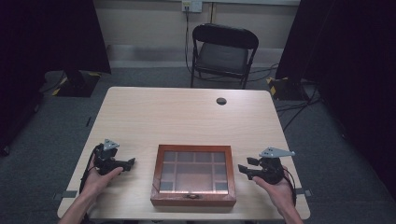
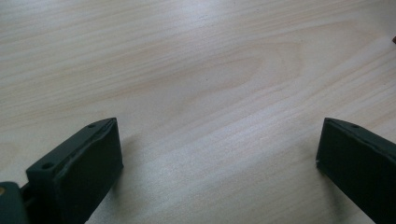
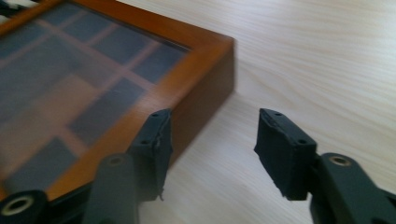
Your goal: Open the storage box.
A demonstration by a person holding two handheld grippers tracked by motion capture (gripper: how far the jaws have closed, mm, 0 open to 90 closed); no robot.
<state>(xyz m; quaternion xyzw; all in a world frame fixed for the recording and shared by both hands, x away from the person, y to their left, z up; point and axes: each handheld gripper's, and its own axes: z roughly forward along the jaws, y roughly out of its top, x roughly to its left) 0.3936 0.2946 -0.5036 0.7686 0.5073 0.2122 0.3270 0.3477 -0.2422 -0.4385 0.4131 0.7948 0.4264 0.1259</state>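
A brown wooden box point(image 1: 194, 175) with a glass lid over a grid of compartments sits closed near the table's front edge, between my two hands. My left gripper point(image 1: 128, 163) rests to its left, pointing at it, jaws wide open over bare tabletop point(image 2: 201, 93) with nothing between them. My right gripper point(image 1: 243, 170) sits just right of the box, pointing left at its side. In the right gripper view the box's corner point(image 3: 205, 65) lies close ahead of my right gripper point(image 3: 212, 149), whose jaws stand partly apart and empty.
The light wooden table point(image 1: 187, 116) has a round cable hole point(image 1: 221, 101) near its far edge. A black folding chair point(image 1: 223, 53) stands behind the table. Dark curtains flank the room, and cables lie on the grey carpet at the right.
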